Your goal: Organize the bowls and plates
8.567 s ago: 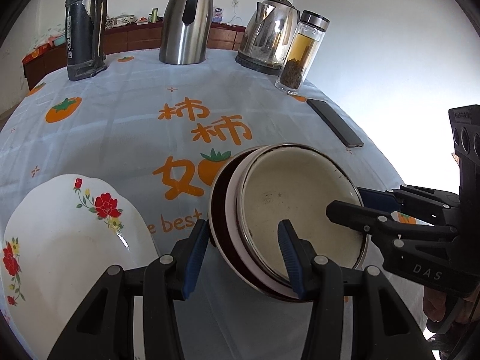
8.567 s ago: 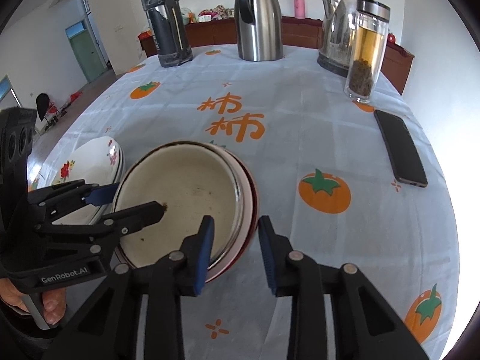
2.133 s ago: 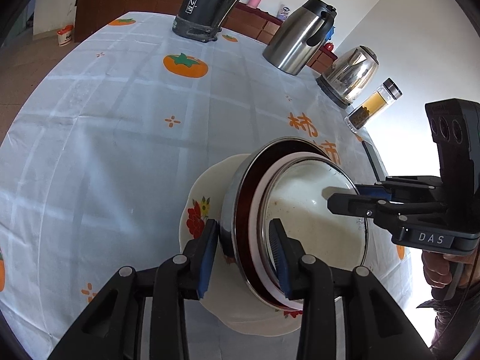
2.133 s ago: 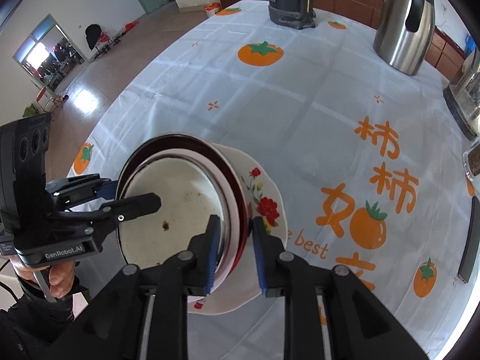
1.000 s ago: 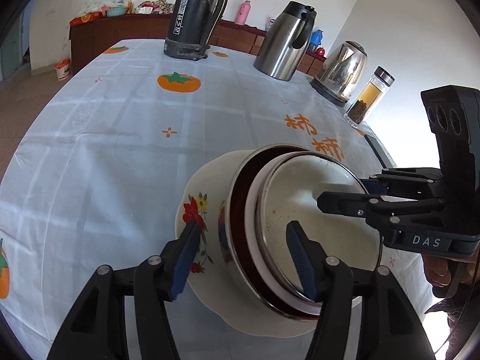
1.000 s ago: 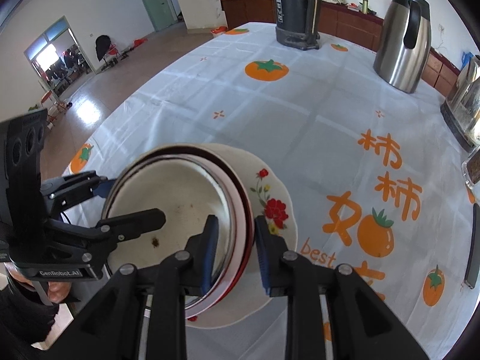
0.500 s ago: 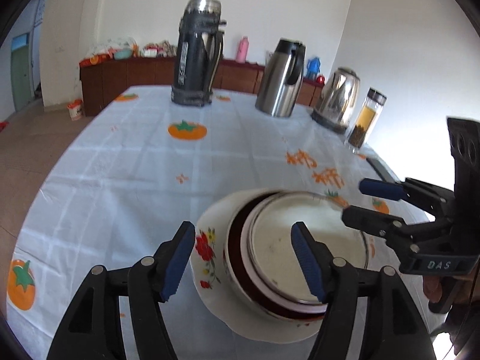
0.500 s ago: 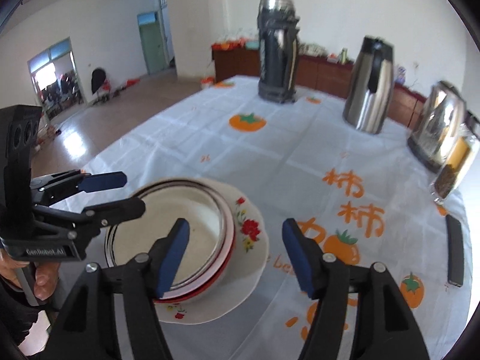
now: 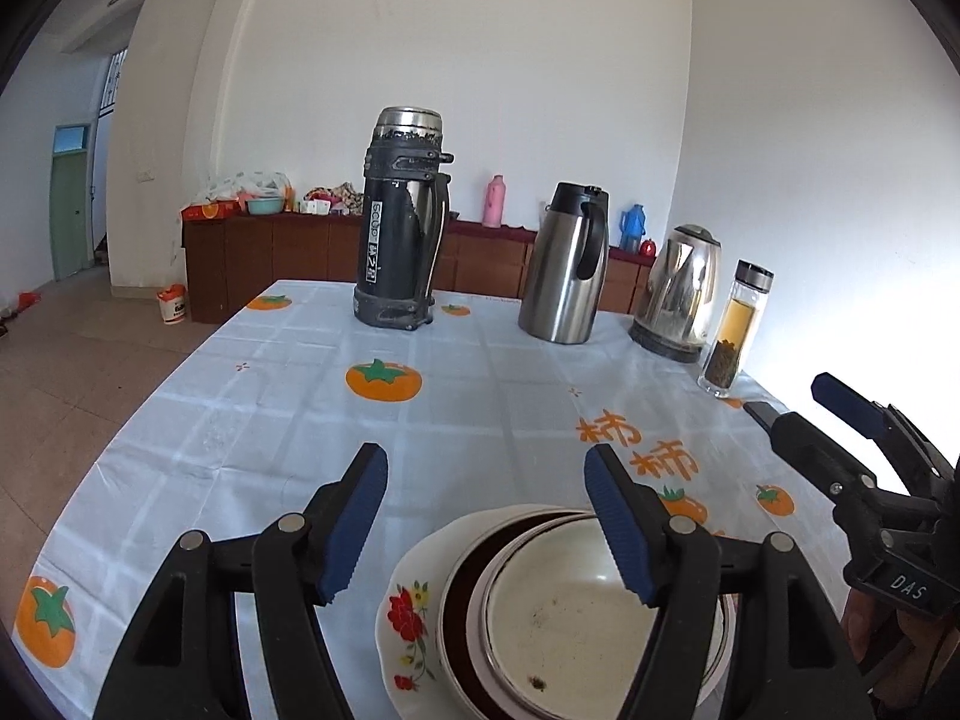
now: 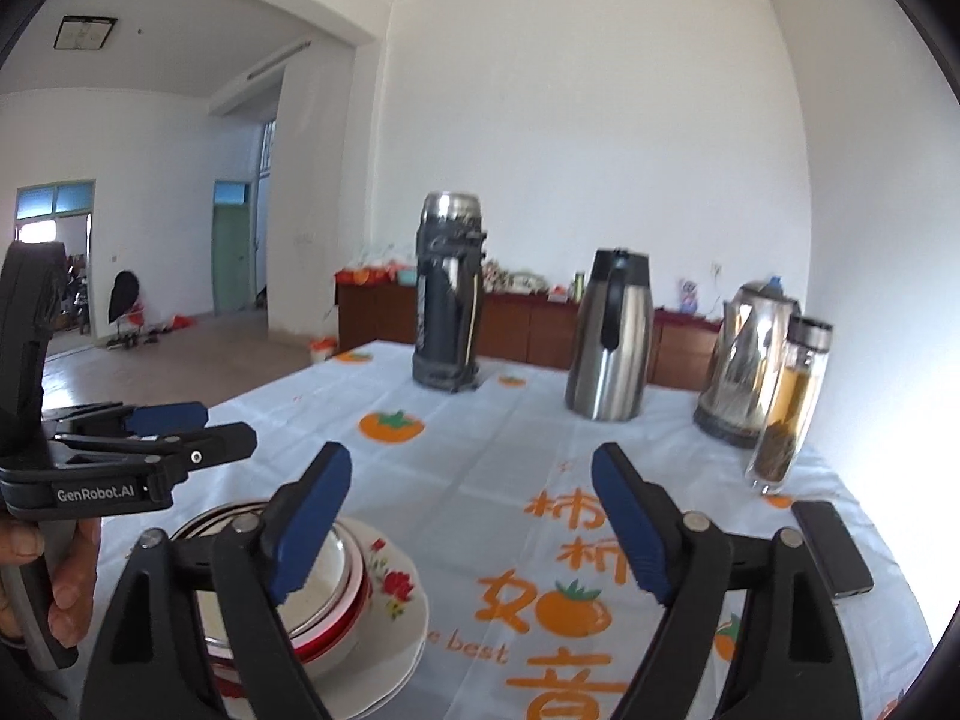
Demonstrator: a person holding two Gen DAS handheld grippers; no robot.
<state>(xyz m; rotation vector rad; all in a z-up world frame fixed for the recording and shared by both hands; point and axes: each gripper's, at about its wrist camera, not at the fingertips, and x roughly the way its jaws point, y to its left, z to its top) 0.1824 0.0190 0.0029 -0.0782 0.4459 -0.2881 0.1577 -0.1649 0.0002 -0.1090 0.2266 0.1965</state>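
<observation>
A stack of bowls [image 9: 558,612], cream inside with a dark red outer bowl, sits on a white flowered plate [image 9: 408,612] on the tablecloth. It also shows in the right wrist view [image 10: 342,576] at the lower left, on the plate [image 10: 396,594]. My left gripper [image 9: 486,516] is open and empty, raised above and behind the stack. My right gripper [image 10: 471,516] is open and empty, raised to the right of the stack. Each gripper shows in the other's view, the right one [image 9: 834,420] and the left one [image 10: 198,426], both clear of the bowls.
At the far side of the table [image 9: 240,420] stand a dark thermos [image 9: 402,222], a steel jug [image 9: 564,264], a kettle [image 9: 678,294] and a tea bottle [image 9: 735,330]. A phone [image 10: 831,546] lies at the right edge. A wooden sideboard stands behind.
Both grippers let go of the bowl stack on the flowered plate, opened wide, and lifted up and back. The views now tilt toward the far wall.
</observation>
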